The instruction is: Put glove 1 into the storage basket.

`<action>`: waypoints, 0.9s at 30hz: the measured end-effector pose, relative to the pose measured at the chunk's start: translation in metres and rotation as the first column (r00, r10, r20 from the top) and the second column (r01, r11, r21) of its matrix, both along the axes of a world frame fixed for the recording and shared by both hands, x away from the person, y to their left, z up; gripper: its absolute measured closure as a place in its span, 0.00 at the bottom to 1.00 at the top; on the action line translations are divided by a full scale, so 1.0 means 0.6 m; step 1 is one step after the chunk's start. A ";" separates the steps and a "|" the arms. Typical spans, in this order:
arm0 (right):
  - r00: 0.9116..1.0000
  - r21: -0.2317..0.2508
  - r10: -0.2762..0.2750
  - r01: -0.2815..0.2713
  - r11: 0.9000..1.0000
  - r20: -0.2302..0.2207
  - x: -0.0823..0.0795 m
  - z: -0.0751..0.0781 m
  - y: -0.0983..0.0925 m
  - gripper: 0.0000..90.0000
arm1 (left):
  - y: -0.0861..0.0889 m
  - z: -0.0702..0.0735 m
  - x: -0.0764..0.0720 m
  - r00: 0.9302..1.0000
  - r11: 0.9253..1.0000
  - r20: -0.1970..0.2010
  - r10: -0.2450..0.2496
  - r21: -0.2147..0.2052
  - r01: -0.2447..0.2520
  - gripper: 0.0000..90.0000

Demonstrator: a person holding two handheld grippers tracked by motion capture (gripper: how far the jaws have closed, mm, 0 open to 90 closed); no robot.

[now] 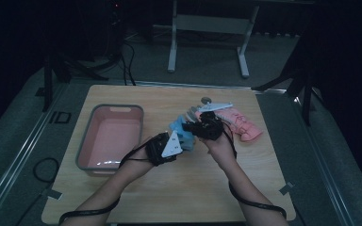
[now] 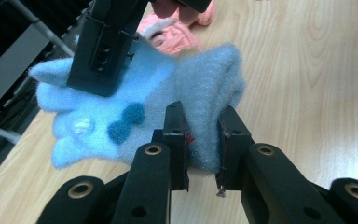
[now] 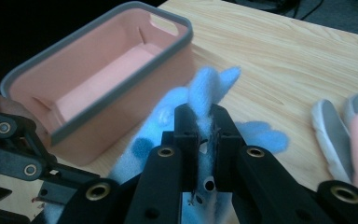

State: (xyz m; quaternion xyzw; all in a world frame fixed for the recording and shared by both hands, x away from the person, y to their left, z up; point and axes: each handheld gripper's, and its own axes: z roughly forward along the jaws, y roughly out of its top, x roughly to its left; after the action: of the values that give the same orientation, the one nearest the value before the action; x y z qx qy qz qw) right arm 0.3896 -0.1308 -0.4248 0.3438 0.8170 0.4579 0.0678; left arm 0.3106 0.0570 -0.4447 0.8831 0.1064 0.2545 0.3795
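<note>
Above the table's middle, at three o'clock from the pink basket, the left gripper and right gripper each pinch the blue glove, stretched between them, apparently for folding or carrying.

in the high view the two tools and hands cover most of the blue glove, so its shape there is hard to tell. in the left tool view the right tool hides part of the glove and most of the pink glove. in the right tool view the bottom edge cuts off the blue glove, the right edge the pink one, and the bin's near corner sits behind the left tool.
</note>
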 end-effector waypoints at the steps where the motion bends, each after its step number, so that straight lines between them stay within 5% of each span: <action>1: 1.000 0.000 0.008 -0.008 1.000 0.002 0.002 0.004 0.010 0.93 | 0.004 0.002 0.000 1.000 1.000 0.000 0.004 0.002 -0.004 0.86; 27: 0.990 -0.023 0.134 -0.133 0.991 0.034 0.015 0.029 0.173 0.93 | 0.148 0.027 -0.020 0.991 0.990 0.008 0.136 0.041 -0.136 0.86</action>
State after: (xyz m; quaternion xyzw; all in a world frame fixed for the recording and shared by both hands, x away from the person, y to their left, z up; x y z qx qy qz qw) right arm 0.3986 -0.0269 -0.4075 0.2795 0.8416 0.4589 0.0551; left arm 0.2984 0.1458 -0.4283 0.8808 0.1600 0.2844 0.3430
